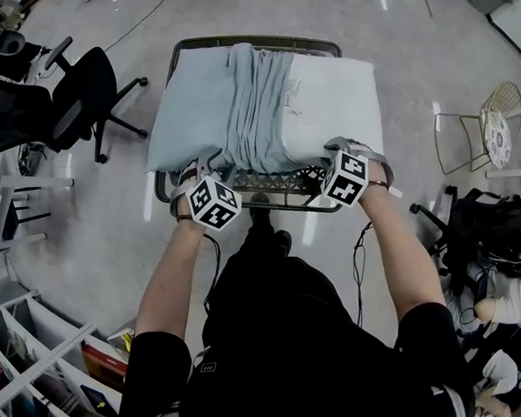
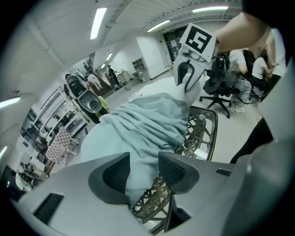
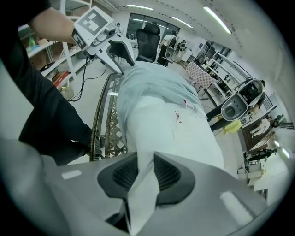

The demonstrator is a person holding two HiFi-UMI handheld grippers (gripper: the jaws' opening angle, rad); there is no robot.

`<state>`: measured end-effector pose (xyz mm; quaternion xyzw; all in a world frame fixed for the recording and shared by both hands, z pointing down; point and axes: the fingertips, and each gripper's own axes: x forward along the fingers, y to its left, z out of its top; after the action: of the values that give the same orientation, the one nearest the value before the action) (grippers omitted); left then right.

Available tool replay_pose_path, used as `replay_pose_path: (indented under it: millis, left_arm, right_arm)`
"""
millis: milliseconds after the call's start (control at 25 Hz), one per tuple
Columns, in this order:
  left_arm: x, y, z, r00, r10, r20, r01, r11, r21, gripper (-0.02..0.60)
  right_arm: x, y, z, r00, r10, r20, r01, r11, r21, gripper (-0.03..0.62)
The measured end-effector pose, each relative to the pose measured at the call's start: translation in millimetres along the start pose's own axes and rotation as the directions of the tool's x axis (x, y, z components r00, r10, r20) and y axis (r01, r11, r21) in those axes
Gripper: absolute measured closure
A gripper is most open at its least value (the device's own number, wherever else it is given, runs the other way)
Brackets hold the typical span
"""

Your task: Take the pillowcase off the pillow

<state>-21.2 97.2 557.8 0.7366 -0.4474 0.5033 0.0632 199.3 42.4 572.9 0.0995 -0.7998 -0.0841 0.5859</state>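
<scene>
A white pillow [image 1: 337,95] lies on a dark lattice table [image 1: 277,183]. Its light blue pillowcase [image 1: 237,100] covers the left half and is bunched in folds across the middle, leaving the right half bare. My left gripper [image 1: 204,167] is at the near left edge. In the left gripper view its jaws [image 2: 144,161] stand apart, with blue pillowcase cloth [image 2: 147,120] lying loosely between the pads. My right gripper [image 1: 344,146] is at the near right corner. In the right gripper view it [image 3: 142,168] is shut on a pinched fold of the white pillow [image 3: 170,133].
The table's metal rim [image 3: 103,124] runs just below both grippers. A black office chair [image 1: 72,95] stands on the floor at the left and a wire chair [image 1: 492,130] at the right. White shelves [image 1: 42,363] are at lower left. A seated person [image 1: 500,295] is at lower right.
</scene>
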Motion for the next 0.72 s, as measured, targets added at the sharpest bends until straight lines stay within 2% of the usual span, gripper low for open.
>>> replay_pose_path:
  millis: [120, 280, 480, 640, 720]
  left_arm:
    - [1, 16, -31, 0.997, 0.046, -0.060, -0.050, 0.997, -0.066, 0.377]
    - [18, 31, -62, 0.982, 0.075, -0.171, -0.078, 0.997, -0.012, 0.380]
    - [22, 39, -71, 0.980, 0.029, -0.199, -0.023, 0.999, 0.035, 0.535]
    - [10, 50, -95, 0.984, -0.006, -0.179, 0.013, 0.999, 0.038, 0.570]
    - [4, 60, -117, 0.980, -0.001, -0.197, 0.006, 1.000, 0.027, 0.572]
  right_arm:
    - [3, 0, 0, 1.000, 0.004, 0.001, -0.004, 1.000, 0.014, 0.489]
    - [5, 2, -1, 1.000, -0.004, -0.017, 0.004, 1.000, 0.019, 0.488]
    - [6, 2, -9, 0.999, -0.009, -0.031, 0.010, 0.999, 0.050, 0.493]
    - [4, 0, -13, 0.999, -0.010, -0.047, 0.014, 0.996, 0.085, 0.500]
    - [4, 0, -13, 0.998, -0.010, -0.059, 0.016, 0.994, 0.105, 0.503]
